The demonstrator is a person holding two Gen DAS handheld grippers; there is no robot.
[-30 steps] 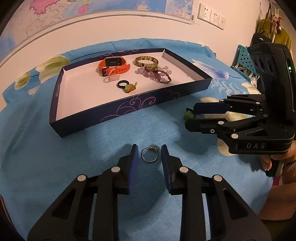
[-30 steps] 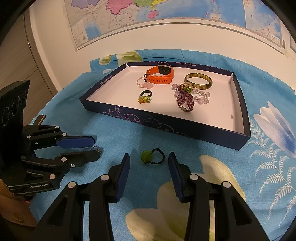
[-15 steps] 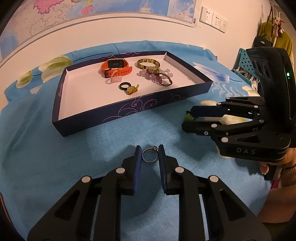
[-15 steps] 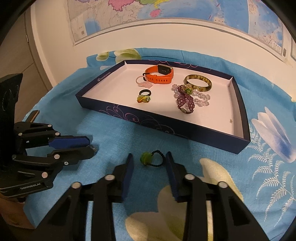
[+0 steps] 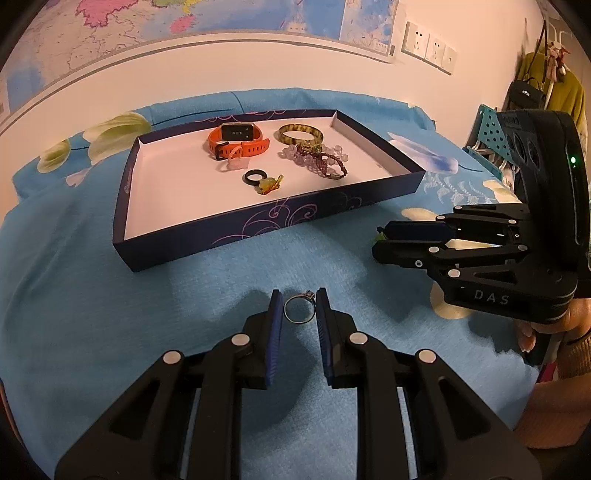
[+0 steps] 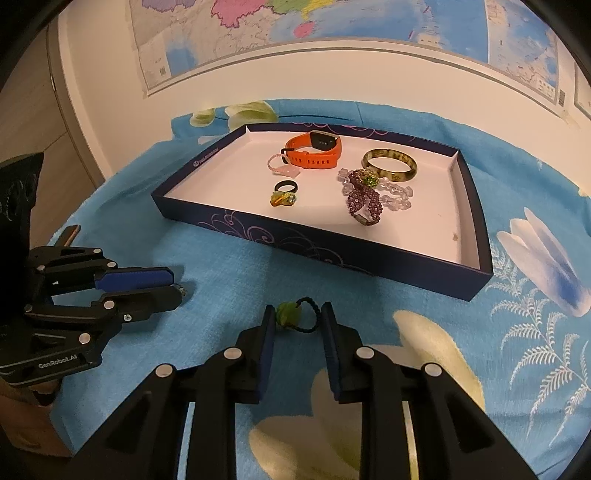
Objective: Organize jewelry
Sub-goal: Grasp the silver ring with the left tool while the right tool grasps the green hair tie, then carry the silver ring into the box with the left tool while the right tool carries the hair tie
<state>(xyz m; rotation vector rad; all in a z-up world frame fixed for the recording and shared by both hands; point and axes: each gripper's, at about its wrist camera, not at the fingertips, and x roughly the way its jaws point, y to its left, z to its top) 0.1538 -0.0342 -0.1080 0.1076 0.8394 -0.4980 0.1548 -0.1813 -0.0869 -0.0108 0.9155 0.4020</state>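
Both grippers have narrowed since earlier: the left gripper (image 5: 299, 314) now pinches the thin silver ring (image 5: 299, 310), the right gripper (image 6: 297, 319) brackets the green-beaded black cord ring (image 6: 295, 317), contact unclear. Beyond, the navy shallow box (image 6: 332, 254) holds an orange watch (image 6: 314, 151), mottled bangle (image 6: 389, 164), purple beaded bracelets (image 6: 364, 201) and small rings. Blue floral cloth (image 6: 517, 332) covers the surface under wall maps (image 6: 332, 18).

left wrist: you look low along your jaws over the blue cloth surface (image 5: 92, 295), close, tray (image 5: 258, 229) ahead, right gripper (image 5: 384, 240) at your right edge | right wrist: same low, close look, left gripper (image 6: 177, 288) at your left edge | shared: tray (image 6: 332, 254), wall map (image 6: 332, 22)
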